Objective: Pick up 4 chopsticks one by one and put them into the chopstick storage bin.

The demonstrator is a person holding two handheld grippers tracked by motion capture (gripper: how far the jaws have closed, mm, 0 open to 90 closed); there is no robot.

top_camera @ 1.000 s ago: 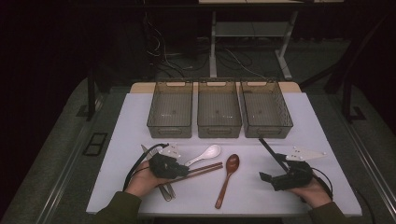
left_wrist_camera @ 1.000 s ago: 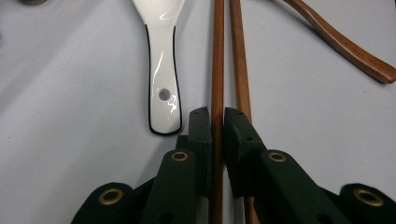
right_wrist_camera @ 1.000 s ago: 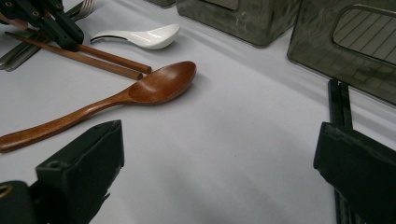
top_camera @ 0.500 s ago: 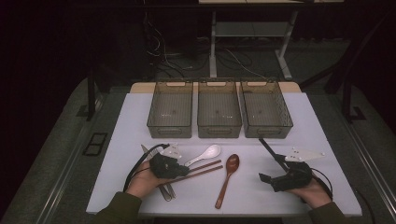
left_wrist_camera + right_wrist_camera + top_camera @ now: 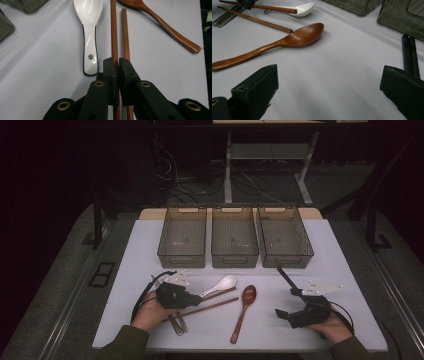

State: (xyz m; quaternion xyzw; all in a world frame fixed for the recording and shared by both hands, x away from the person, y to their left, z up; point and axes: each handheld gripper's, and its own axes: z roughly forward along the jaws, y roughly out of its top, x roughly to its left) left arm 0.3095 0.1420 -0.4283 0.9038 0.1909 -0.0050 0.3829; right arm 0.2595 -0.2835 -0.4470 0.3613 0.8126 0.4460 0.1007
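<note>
Sorting is barely begun: three bins [image 5: 234, 237] at the far counter edge appear empty. One chopstick [image 5: 114, 30] is clamped in the left tongs [image 5: 116, 61] near the white spoon [image 5: 88, 25]; the right tongs [image 5: 328, 82] are held apart, idle.

On the white bench [image 5: 325, 250], the left tool [image 5: 192, 298] rests low over a pair of wooden chopsticks [image 5: 215, 306], just beside a white spoon [image 5: 221, 285]. A wooden spoon [image 5: 243, 312] lies between the hands. The right tool [image 5: 285, 316] sits well apart. Three grey bins [image 5: 235, 261] line the far side.
</note>
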